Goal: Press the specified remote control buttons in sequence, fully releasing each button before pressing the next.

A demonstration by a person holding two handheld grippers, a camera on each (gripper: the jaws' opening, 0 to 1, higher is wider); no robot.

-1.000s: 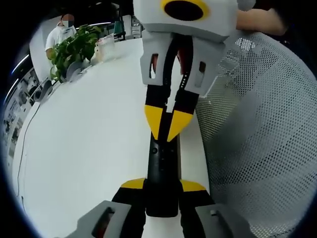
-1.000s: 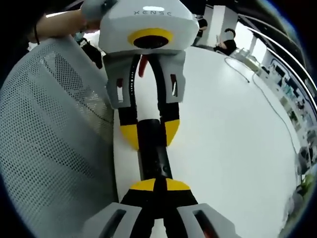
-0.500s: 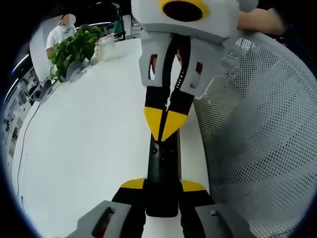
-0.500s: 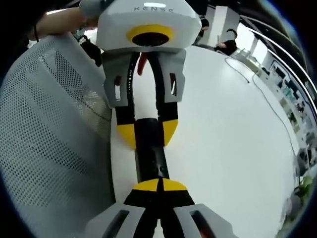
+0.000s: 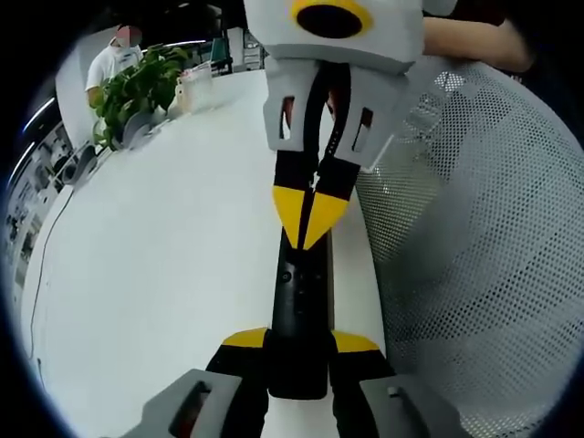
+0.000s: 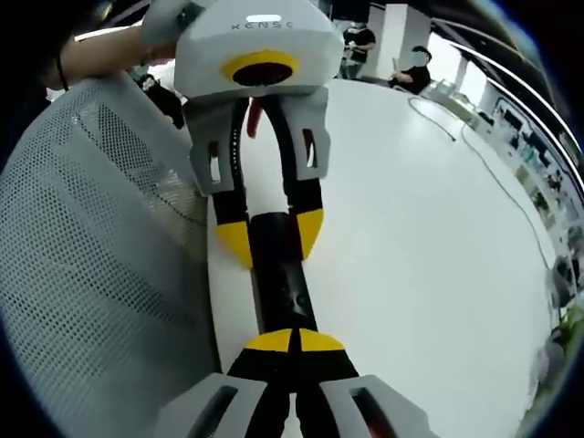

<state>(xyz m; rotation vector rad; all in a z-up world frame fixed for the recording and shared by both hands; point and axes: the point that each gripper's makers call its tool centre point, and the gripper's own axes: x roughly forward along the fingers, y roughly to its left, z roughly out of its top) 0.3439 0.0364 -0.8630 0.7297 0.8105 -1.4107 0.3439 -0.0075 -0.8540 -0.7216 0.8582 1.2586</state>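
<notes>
A slim black remote [image 5: 300, 306] lies lengthwise over the white table's edge. My left gripper [image 5: 299, 343] is shut on its near end, one yellow tip on each side. In the left gripper view my right gripper [image 5: 309, 219] comes down from the top, its yellow tips together and resting on the remote's upper face near the small buttons. In the right gripper view my right gripper [image 6: 294, 339] is shut, tips on the remote [image 6: 281, 287]. Beyond it my left gripper [image 6: 270, 239] clamps the remote's other end.
A grey mesh chair back [image 5: 474, 246] stands close beside the remote and fills the left of the right gripper view [image 6: 100, 265]. The white table [image 5: 164, 237] stretches away to a potted plant [image 5: 137, 87]. A cable [image 6: 488, 169] runs across the table. People stand far off.
In the left gripper view the right gripper's tips have closed together and drawn back slightly along the remote. The left gripper's hold on the remote is unchanged.
</notes>
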